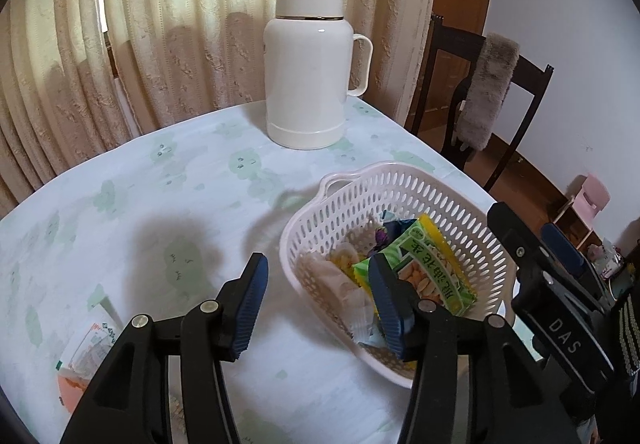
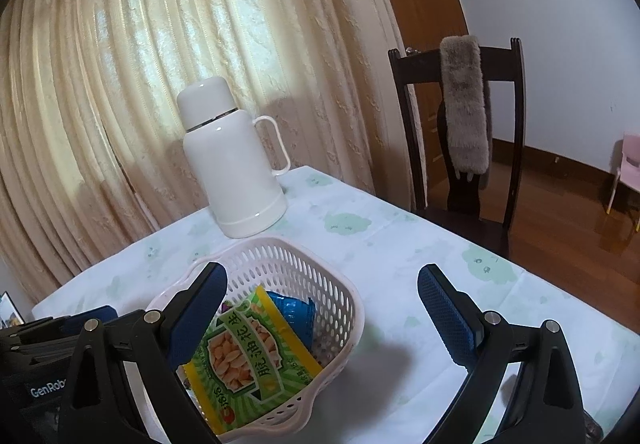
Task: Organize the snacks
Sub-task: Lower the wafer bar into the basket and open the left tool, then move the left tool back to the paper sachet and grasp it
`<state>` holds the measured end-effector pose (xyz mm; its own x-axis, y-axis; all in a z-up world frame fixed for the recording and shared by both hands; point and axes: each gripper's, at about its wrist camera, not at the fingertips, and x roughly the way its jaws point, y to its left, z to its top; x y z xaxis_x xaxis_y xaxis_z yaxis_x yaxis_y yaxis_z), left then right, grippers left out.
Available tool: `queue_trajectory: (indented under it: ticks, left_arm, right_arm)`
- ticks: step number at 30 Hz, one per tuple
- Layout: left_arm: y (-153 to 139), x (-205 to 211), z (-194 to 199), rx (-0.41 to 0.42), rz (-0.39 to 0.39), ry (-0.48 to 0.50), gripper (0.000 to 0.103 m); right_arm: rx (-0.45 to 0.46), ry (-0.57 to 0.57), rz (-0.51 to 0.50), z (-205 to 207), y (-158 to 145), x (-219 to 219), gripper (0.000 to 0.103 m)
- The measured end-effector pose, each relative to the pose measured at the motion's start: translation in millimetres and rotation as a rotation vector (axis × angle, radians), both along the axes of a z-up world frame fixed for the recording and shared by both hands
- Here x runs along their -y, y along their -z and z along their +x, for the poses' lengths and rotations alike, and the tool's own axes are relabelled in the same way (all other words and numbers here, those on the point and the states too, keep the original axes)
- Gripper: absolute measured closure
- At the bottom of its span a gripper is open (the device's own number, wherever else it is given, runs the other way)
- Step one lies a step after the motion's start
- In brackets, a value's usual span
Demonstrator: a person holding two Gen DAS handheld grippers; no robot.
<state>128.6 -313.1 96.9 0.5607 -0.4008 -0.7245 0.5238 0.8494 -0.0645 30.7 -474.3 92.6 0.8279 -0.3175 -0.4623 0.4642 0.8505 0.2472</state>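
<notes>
peanut packet (image 2: pixel 244 358) over half-hidden snacks (image 1: pixel 344 264)

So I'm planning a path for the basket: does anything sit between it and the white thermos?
Nothing does. In both wrist views only bare tablecloth separates the basket from the white thermos.

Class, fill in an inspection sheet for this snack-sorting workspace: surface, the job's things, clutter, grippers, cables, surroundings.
Surface: table under a pale cloth with green prints.
Job's things: white basket holds a green peanut packet, a blue packet and other wrapped snacks; one packet lies on the cloth outside it.
Clutter: white flask, upright, beyond the basket.
Grippers: left gripper and right gripper both empty, jaws apart.
Cables: nothing seen.
Surroundings: curtain, dark chair with grey fur cover, wooden door.
</notes>
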Motion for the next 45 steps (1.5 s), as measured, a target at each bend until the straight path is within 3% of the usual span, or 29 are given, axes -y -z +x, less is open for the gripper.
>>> queue_trajectory:
  ticks: [13,30,38,45]
  left_arm:
    - [3,-23,-10,0.025,0.030,-0.066,0.040]
    - [9,-61,-11,0.031,0.053,-0.173,0.036]
    - [11,-98,-10,0.041,0.054,-0.242,0.030]
    - [10,-145,-7,0.035,0.042,-0.334,0.028]
  right_arm:
    - [-0.002,-0.012,-0.053,1,-3,-9,0.007]
    - [0.008,-0.087,-0.094,4,-4,-26,0.007]
    - [0.087,-0.207,-0.066,-2,-9,-36,0.007]
    - [0.131,-0.311,-0.110,-6,-11,-58,0.007]
